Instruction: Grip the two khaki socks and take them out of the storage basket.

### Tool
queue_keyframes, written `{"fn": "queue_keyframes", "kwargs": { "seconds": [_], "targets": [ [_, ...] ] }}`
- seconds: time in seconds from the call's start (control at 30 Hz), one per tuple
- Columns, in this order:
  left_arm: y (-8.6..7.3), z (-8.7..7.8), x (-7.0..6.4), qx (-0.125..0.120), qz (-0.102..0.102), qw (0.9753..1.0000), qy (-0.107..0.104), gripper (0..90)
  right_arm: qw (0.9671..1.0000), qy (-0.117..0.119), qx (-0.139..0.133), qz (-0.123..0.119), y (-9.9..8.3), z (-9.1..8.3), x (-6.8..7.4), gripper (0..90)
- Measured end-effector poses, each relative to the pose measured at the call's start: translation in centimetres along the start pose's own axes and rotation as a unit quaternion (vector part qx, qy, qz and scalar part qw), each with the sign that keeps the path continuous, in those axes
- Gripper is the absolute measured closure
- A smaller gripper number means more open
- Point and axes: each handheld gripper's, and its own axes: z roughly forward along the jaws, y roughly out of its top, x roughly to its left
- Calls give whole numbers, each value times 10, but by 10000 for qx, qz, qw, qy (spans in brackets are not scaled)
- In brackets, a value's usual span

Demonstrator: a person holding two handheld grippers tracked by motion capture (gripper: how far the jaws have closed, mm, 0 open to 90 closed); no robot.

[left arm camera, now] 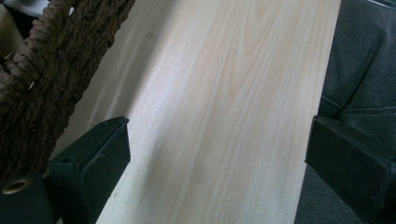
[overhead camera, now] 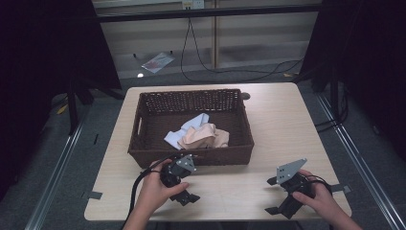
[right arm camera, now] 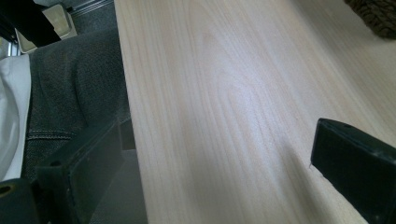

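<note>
A pale wooden table (overhead camera: 268, 124) seen from above, with a dark woven basket (overhead camera: 191, 153) sitting left of centre. Inside the basket lies a crumpled peach cloth (overhead camera: 205, 136), with a light blue cloth (overhead camera: 191, 125) partly under and behind it. Beyond the table's far edge, a black cable (overhead camera: 225, 71) trails across the grey floor.

The left gripper (overhead camera: 184, 187) is held just in front of the basket's near wall, close to it but apparently not touching; the dim light makes this hard to judge. In the left gripper view its two black jaws stand wide apart with bare wood between them, and the woven wall rises at one side. The basket's front wall stands between this gripper and the cloths.

The right gripper (overhead camera: 282, 196) rests near the table's front right corner, well apart from the basket. Its jaws are also spread wide, holding nothing.
</note>
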Motion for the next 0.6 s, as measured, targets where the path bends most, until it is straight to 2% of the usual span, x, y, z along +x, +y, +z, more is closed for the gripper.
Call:
{"fn": "queue_keyframes", "kwargs": {
  "seconds": [0.3,0.6],
  "targets": [
    [5,-4,0,-19,-24,10000,-84,54,10000,-31,2,14,0,0,-2,18],
    [15,-15,0,-24,82,9998,-189,53,10000,-56,-33,10,-1,-1,-3,18]
  ]
}}
